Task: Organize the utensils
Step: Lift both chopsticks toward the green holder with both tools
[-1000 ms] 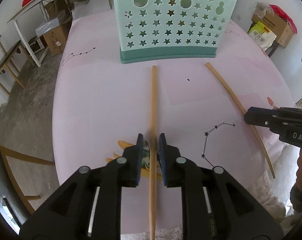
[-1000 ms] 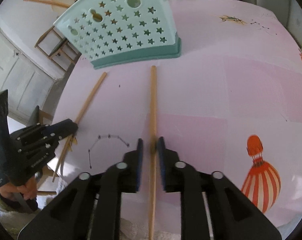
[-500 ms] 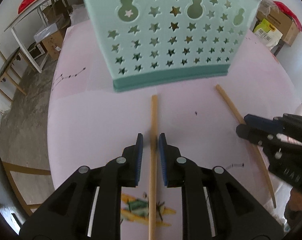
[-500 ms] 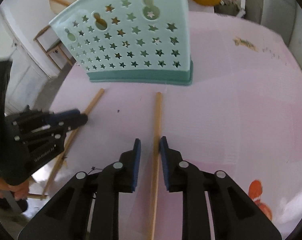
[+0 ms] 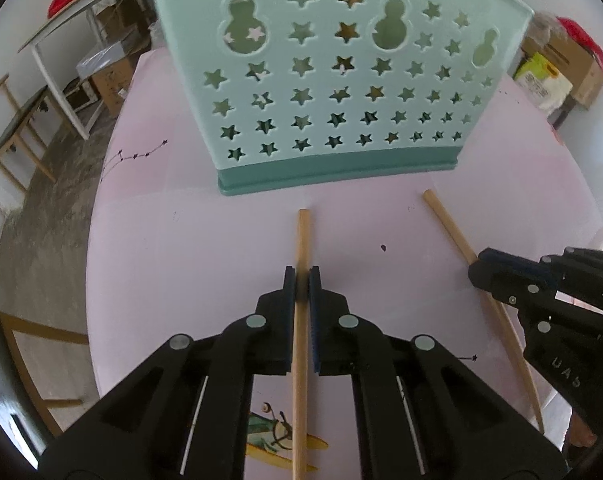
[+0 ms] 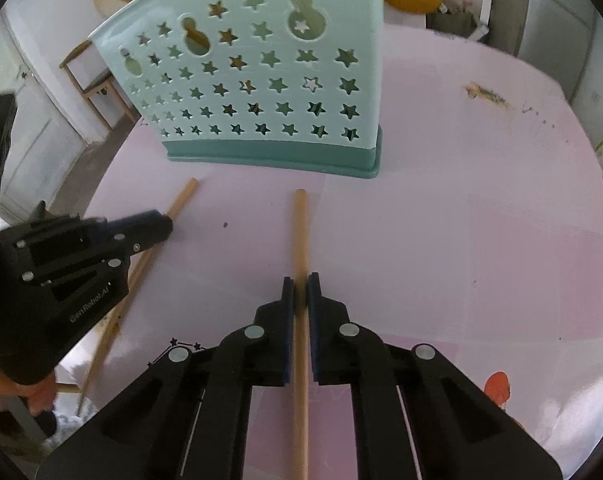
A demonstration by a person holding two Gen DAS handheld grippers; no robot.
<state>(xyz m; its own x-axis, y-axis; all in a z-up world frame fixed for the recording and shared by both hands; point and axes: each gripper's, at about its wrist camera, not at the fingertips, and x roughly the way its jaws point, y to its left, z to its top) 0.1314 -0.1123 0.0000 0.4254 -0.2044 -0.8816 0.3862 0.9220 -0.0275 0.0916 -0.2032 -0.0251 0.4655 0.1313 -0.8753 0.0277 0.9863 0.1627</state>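
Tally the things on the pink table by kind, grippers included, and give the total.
Wooden chopsticks: 2, the left chopstick and the right chopstick
Teal star-cut utensil basket: 1
Black grippers: 2, the left gripper and the right gripper
Total: 5

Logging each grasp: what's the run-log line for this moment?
left gripper: shut on left chopstick | right gripper: shut on right chopstick | both on table | basket: ahead

Right gripper (image 6: 300, 284) clamps a chopstick (image 6: 300, 232) before the teal basket (image 6: 261, 80).
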